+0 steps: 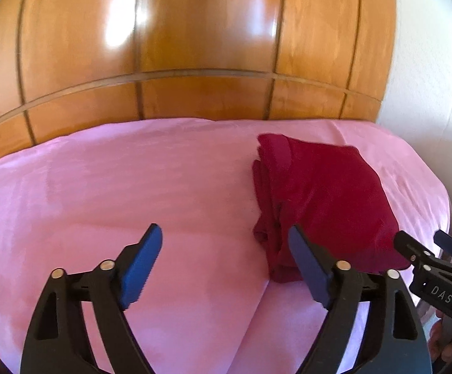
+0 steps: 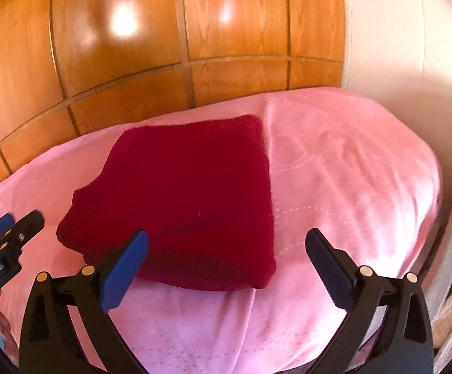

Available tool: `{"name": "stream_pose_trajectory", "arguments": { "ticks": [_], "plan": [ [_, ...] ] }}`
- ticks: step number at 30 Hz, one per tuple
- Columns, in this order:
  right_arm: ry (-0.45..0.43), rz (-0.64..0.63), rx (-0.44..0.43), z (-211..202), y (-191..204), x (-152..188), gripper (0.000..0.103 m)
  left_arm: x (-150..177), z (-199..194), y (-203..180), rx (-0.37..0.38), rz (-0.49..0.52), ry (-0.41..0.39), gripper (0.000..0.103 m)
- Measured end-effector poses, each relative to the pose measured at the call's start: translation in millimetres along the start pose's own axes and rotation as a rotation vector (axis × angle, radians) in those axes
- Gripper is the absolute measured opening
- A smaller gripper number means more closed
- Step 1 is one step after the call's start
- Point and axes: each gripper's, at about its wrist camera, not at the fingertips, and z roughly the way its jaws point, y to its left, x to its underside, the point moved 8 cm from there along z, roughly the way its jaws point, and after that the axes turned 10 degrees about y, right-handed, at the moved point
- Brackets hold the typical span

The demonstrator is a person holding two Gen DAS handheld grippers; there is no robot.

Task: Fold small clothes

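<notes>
Both grippers, left [image 1: 224,251] and right [image 2: 226,257], gape empty above folded red garment [image 2: 182,205].

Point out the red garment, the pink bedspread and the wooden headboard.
garment [image 2: 179,193], right wrist view, middle of top fold.
bedspread [image 2: 350,171], right wrist view, bare quilted part.
headboard [image 1: 194,31], left wrist view, centre panel.

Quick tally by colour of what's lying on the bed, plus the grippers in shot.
Dark red folded garment: 1
Pink bedspread: 1
Black grippers with blue pads: 2, the left gripper and the right gripper, both open with nothing between the pads
Total: 4
</notes>
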Motion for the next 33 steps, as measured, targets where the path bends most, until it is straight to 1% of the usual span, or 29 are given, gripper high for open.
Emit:
{"name": "stream_pose_trajectory", "arguments": {
  "ticks": [4,7,9,12,17,21,24,28,33],
  "plan": [
    [-0.023,0.017,0.018,-12.5,4.7,2.6,0.101,3.4,-13.1,2.7,-0.034,0.005,-0.025,0.083],
    [-0.062,0.013,0.063,-22.1,7.3,5.8,0.101,6.2,-20.4,2.2,-0.041,0.001,-0.038,0.091],
    [-0.077,0.002,0.089,-26.4,8.7,7.9,0.101,7.0,-22.3,2.5,-0.041,-0.002,-0.042,0.091],
    [-0.084,-0.001,0.104,-28.5,8.3,9.2,0.101,8.8,-25.1,0.6,-0.039,0.005,-0.041,0.091],
    [-0.091,0.016,0.098,-32.5,5.6,9.0,0.101,7.2,-32.7,-1.8,-0.034,0.011,-0.061,0.091],
    [-0.099,0.02,0.09,-32.4,4.4,5.6,0.101,7.7,-33.5,-2.7,-0.037,0.012,-0.066,0.093],
    [-0.098,0.019,0.088,-31.4,4.3,3.2,0.101,8.6,-31.1,-0.6,-0.038,0.008,-0.054,0.093],
    [-0.088,0.014,0.076,-29.8,8.0,3.4,0.101,7.9,-32.7,0.9,-0.026,0.002,-0.06,0.093],
    [-0.087,-0.003,0.076,-27.3,10.7,4.9,0.101,9.4,-29.2,1.4,-0.036,0.003,-0.053,0.093]
  ]
}}
